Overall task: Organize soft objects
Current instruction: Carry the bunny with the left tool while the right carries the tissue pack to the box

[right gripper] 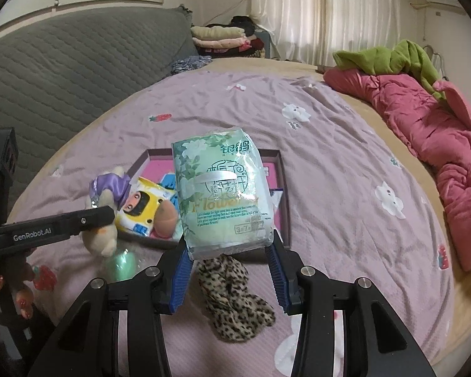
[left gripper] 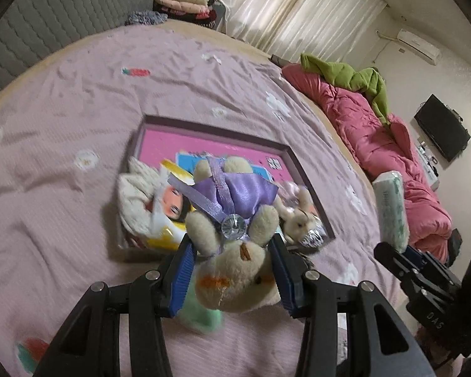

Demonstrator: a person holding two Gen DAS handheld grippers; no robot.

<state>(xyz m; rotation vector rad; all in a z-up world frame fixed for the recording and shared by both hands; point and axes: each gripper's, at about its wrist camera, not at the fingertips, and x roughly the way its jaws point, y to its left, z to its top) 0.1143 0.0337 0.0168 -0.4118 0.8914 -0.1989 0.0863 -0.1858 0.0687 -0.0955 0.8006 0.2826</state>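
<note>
My left gripper (left gripper: pixel 234 251) is shut on the head of a beige plush bunny (left gripper: pixel 235 276) in a purple satin dress, held above the bed just in front of the tray. My right gripper (right gripper: pixel 229 245) is shut on the lower end of a green flower-print tissue pack (right gripper: pixel 223 188), which stands up over the dark-rimmed tray with a pink floor (right gripper: pixel 284 188). In the tray (left gripper: pixel 216 128) lie a white plush (left gripper: pixel 135 194), a yellow cartoon-face pack (left gripper: pixel 169 207) and a small bunny (left gripper: pixel 298 220). A leopard-print cloth (right gripper: pixel 232 298) lies on the sheet under my right gripper.
A green soft thing (right gripper: pixel 122 264) lies on the lilac sheet (right gripper: pixel 329 172) near the tray's front left corner. A pink quilt (right gripper: pixel 439 125) with a green blanket (right gripper: pixel 392 56) runs along the right side. Folded clothes (right gripper: pixel 219 37) and a grey headboard (right gripper: pixel 62 62) stand at the back.
</note>
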